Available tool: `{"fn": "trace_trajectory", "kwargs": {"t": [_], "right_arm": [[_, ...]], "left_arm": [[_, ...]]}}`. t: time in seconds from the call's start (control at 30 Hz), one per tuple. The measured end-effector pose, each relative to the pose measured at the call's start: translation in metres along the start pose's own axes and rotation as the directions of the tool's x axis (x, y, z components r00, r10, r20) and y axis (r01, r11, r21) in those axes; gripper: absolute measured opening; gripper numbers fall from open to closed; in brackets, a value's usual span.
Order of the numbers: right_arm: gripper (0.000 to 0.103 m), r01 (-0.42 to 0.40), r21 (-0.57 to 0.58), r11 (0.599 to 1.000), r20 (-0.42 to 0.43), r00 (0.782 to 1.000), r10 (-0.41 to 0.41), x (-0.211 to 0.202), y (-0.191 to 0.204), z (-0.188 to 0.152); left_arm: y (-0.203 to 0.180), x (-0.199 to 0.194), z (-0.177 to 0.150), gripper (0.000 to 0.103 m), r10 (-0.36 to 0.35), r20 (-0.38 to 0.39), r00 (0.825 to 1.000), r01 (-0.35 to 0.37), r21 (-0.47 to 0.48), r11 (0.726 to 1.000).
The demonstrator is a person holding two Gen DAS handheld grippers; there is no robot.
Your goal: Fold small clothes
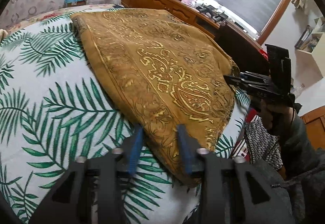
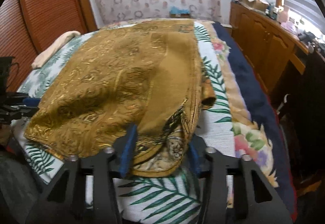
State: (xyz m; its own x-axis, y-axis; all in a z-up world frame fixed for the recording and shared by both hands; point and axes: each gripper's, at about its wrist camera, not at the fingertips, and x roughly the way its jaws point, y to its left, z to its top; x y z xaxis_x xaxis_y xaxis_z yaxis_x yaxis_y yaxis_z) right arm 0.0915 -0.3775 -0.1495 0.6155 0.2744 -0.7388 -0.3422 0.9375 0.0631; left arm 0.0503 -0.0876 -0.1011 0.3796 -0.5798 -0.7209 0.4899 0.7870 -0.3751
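Now, both gripper pairs, left gripper [image 1: 160, 132], right gripper [image 2: 160, 134], gold cloth [image 1: 154, 57] corners between

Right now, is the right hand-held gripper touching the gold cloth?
Touching. The right wrist view shows the right hand-held gripper with the gold cloth's bunched corner filling its jaws.

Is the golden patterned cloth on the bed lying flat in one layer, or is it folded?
Folded. The golden cloth lies doubled; stacked layers show at its near corner.

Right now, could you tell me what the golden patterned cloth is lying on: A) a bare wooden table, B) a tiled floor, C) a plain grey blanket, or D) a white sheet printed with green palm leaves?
D: the golden patterned cloth lies spread on a white sheet printed with green palm leaves, whose leaves show around its edges in both views.
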Motion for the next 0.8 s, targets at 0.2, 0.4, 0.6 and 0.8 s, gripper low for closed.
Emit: {"fn": "trace_trajectory", "kwargs": {"t": [0.2, 0.4, 0.6, 0.8], "right_arm": [[0.005, -0.053, 0.034, 0.998, 0.05, 0.997, 0.052, -0.006, -0.008, 0.003], [0.003, -0.084, 0.035, 0.996, 0.148, 0.986, 0.078, -0.028, -0.006, 0.021], [0.003, -0.086, 0.012, 0.996, 0.233, 0.969, 0.081, -0.044, -0.002, 0.056], [0.003, -0.087, 0.011, 0.996, 0.289, 0.954, 0.08, -0.036, -0.005, 0.1]], "left_arm": [[-0.003, -0.016, 0.007, 0.0, -0.025, 0.081, 0.996, 0.024, 0.012, 1.0], [-0.006, -0.044, 0.032, 0.0, -0.02, 0.205, 0.979, 0.016, 0.024, 1.0], [0.008, -0.057, 0.067, 0.0, 0.002, 0.281, 0.96, -0.006, 0.011, 1.0], [0.037, -0.055, 0.1, 0.0, 0.053, 0.315, 0.948, -0.046, -0.031, 0.998]]}}
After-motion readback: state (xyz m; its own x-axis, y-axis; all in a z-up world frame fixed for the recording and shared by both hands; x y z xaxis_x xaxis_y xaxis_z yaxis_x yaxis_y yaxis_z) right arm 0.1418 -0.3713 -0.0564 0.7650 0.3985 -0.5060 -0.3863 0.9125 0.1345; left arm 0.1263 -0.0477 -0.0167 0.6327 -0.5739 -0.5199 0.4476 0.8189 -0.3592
